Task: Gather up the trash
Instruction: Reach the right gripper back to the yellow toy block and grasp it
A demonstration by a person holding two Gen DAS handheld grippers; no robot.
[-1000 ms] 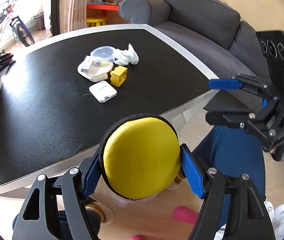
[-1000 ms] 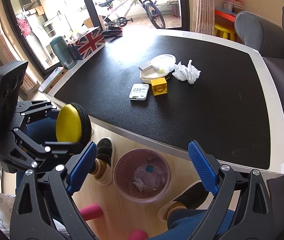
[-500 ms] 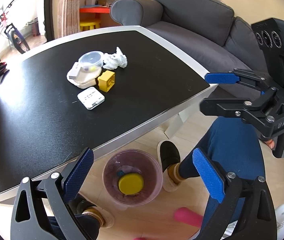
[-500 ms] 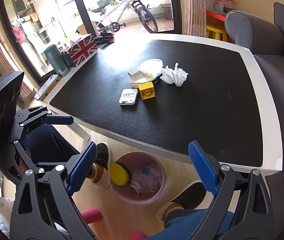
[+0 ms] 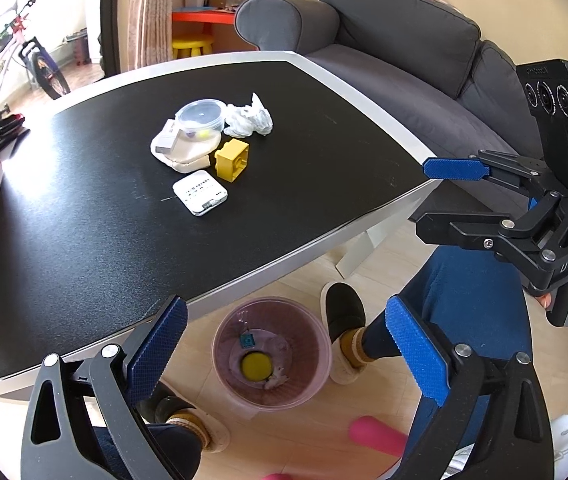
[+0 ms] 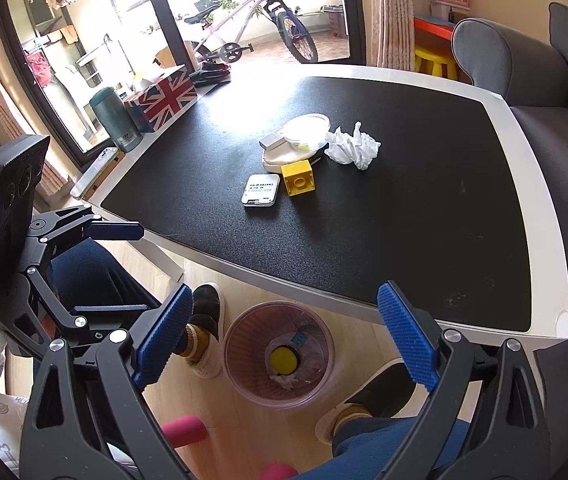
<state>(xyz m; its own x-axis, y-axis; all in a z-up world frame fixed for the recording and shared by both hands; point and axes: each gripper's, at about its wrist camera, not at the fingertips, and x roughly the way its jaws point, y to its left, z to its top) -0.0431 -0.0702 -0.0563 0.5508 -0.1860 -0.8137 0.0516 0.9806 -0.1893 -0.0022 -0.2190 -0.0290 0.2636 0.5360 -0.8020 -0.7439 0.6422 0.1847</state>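
Note:
A clear pink trash bin (image 5: 316, 344) (image 6: 239, 376) stands on the floor under the table's near edge. A yellow round pad (image 5: 256, 366) (image 6: 283, 360) lies inside it with bits of paper. My left gripper (image 5: 284, 344) is open and empty, above the bin. My right gripper (image 6: 284, 340) is open and empty, also above the bin. On the black table (image 5: 83, 240) lie a crumpled white tissue (image 5: 248, 118) (image 6: 352, 146), a yellow block (image 5: 232, 159) (image 6: 299, 178), a white card pack (image 5: 199, 195) (image 6: 261, 189) and a lidded round container (image 5: 199, 113) (image 6: 308, 129) on a cream pouch.
A grey sofa (image 5: 404, 52) stands to the right of the table. A Union Jack box (image 6: 163, 98) and a green flask (image 6: 115, 120) stand at the table's far left edge. The person's feet in slippers (image 5: 344, 312) flank the bin. A bicycle (image 6: 251, 24) stands beyond.
My left gripper opened and let go of the yellow round pad, which fell into the bin. Both grippers have stayed near the table edge, open.

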